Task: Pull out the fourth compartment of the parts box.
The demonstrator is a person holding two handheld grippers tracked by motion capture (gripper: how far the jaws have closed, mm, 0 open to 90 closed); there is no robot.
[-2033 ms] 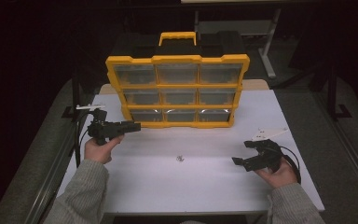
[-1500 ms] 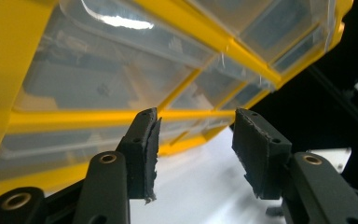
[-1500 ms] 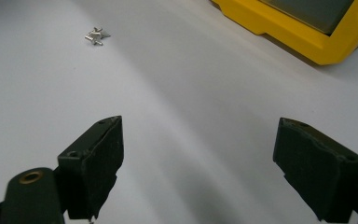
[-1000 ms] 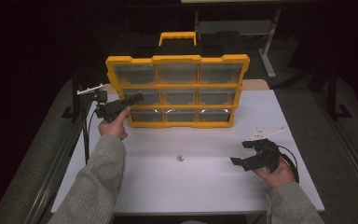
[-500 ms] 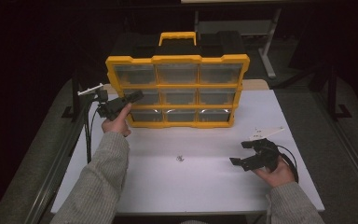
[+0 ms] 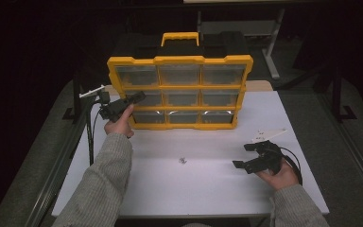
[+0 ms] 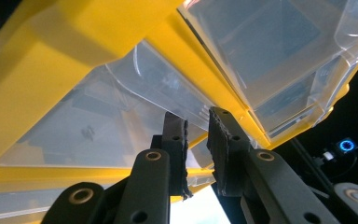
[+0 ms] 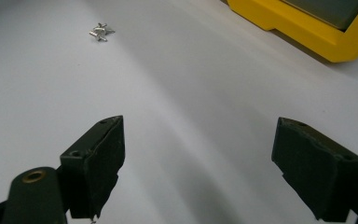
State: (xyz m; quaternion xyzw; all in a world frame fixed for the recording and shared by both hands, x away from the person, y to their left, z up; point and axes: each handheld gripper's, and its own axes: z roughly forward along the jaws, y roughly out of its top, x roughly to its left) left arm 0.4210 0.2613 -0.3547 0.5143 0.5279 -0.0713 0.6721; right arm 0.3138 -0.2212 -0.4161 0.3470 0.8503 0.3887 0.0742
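High view: the left tool (image 6: 134,99), jaws just closing, pinches the front lip of a clear plastic drawer (image 7: 135,107) in the upright yellow organiser case (image 6: 179,60) at the table's (image 6: 170,189) far side. Near right, the right tool (image 6: 246,156) rests wide open, holding nothing.

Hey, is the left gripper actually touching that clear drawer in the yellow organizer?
Touching. In the left gripper view, the left gripper has its jaws closed on the clear drawer's front lip.

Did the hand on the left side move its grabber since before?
Yes. The left gripper went from above the table up and back to the yellow organizer, closing on a clear drawer's edge.
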